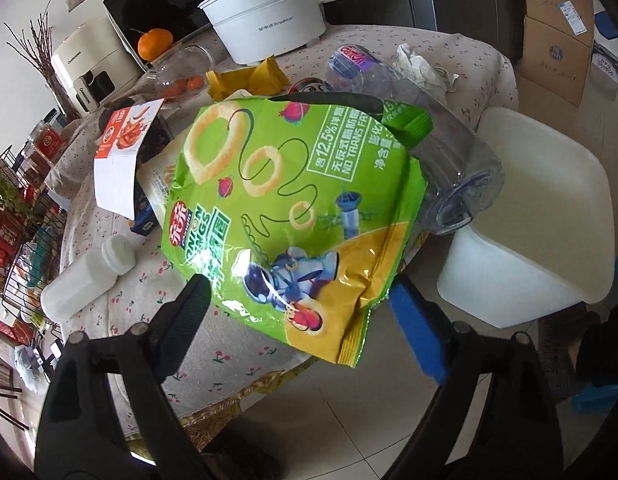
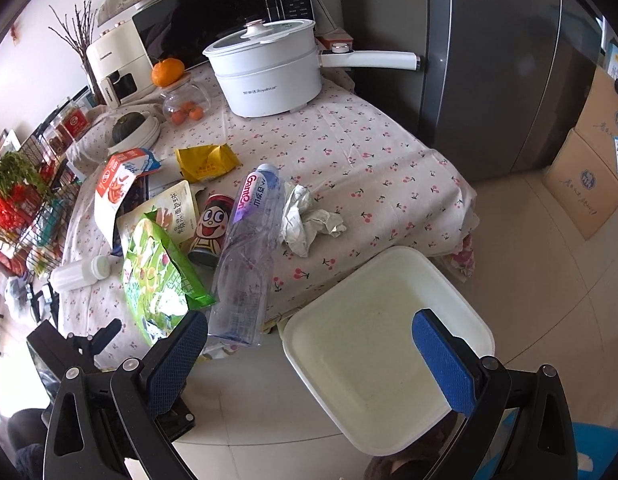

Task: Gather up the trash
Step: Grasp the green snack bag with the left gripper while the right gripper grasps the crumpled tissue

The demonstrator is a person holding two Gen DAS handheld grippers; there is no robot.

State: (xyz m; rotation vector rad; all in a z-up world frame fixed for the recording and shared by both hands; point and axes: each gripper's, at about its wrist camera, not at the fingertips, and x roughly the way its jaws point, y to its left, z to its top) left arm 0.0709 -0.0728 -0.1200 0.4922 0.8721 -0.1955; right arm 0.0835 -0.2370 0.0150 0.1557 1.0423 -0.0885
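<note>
A green onion-ring snack bag (image 1: 285, 200) lies over the near edge of the table (image 1: 229, 352), its lower end hanging past the cloth. My left gripper (image 1: 301, 296) stands open just in front of that end, one finger at each side, and neither pad presses the bag. A clear empty bottle (image 2: 245, 248) lies beside the bag (image 2: 157, 272), with a crumpled tissue (image 2: 305, 216) to its right. My right gripper (image 2: 309, 340) is open and holds nothing, hanging over the white bin (image 2: 389, 360) on the floor by the table.
More litter lies on the cloth: a yellow wrapper (image 2: 207, 162), a red cartoon can (image 2: 211, 224), a red-and-white carton (image 2: 117, 188), a small white bottle (image 2: 77, 274). A white electric pot (image 2: 269, 80), microwave and air fryer stand at the back. Cardboard boxes (image 2: 589, 168) are on the right.
</note>
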